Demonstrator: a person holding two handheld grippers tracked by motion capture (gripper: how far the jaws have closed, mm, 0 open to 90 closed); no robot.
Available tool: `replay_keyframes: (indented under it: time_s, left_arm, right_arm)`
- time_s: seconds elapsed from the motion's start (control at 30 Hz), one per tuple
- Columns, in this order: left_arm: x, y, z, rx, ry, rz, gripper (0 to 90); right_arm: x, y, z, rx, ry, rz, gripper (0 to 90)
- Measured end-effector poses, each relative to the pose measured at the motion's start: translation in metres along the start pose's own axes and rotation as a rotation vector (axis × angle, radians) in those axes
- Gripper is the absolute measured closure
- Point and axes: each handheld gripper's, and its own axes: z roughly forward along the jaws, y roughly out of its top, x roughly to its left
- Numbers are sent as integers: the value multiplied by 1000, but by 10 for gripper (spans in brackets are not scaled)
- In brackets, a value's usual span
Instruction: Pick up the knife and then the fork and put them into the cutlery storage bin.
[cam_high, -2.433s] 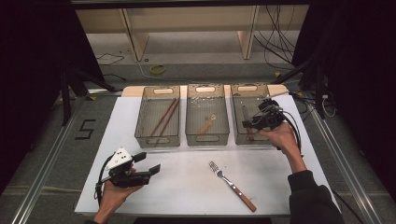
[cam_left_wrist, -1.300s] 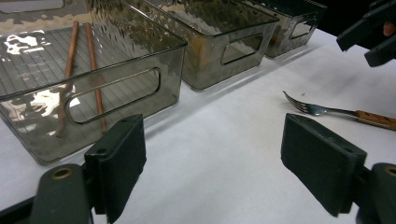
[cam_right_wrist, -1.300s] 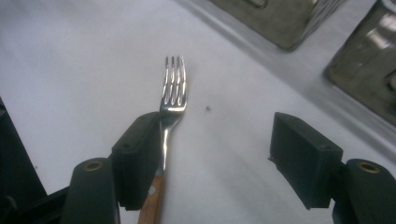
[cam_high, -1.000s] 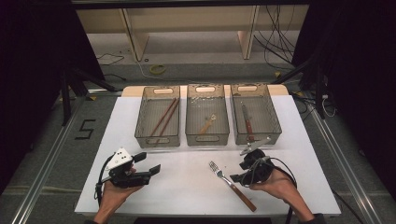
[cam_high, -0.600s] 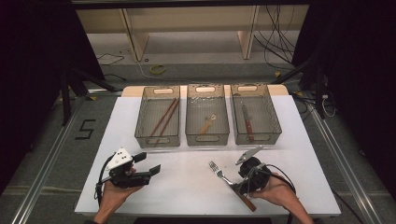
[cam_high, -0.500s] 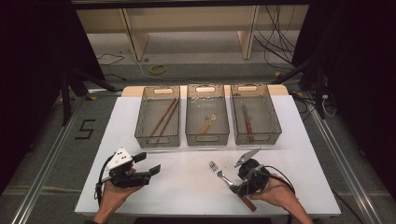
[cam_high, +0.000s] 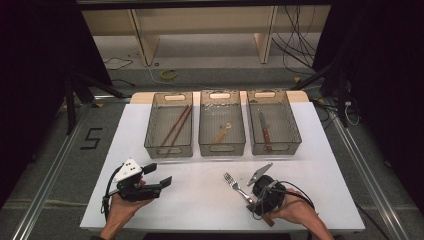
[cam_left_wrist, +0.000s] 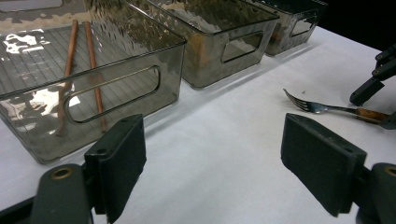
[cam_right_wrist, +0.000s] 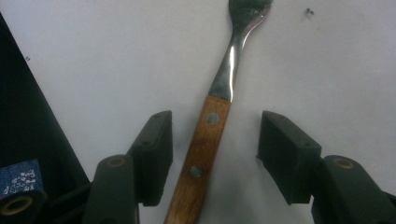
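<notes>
So the right gripper (cam_right_wrist: 212, 154) has been brought over from the right-hand bin (cam_high: 295, 131) down to the fork (cam_right_wrist: 219, 100) on the desk (cam_high: 200, 200), jaws closing around the wooden handle but not pinching yet, pickup looks next.

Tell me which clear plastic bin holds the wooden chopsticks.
The left clear plastic bin, with two brown wooden chopsticks; the middle and right bins each hold a single utensil.

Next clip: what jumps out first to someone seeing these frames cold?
The wood-handled fork on the white table near the front edge, lying between the open jaws of the right tool, which have just been closing without yet pressing on it. Behind stand three smoky clear bins in a row. The left tool waits open at front left.
</notes>
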Motion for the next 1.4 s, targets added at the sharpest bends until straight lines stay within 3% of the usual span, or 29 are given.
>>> replay_keyframes:
  time_s: [0.17,0.33,0.47,0.93,1.4]
  left_arm:
    - [0,0,0,0,1,0,217]
    - [0,0,0,0,1,1,217]
    - [0,0,0,-1,0,1,217]
    - [-1,0,0,-2,-3,-1,218]
    - [-1,-1,1,4,-3,5,218]
  right_arm:
    - [3,0,0,12,-22,-33,493]
    - [5,1,0,19,-46,-34,542]
    - [5,1,0,33,-54,-70,566]
    - [1,3,-1,59,-64,-50,729]
    - [0,5,-1,67,-76,-34,776]
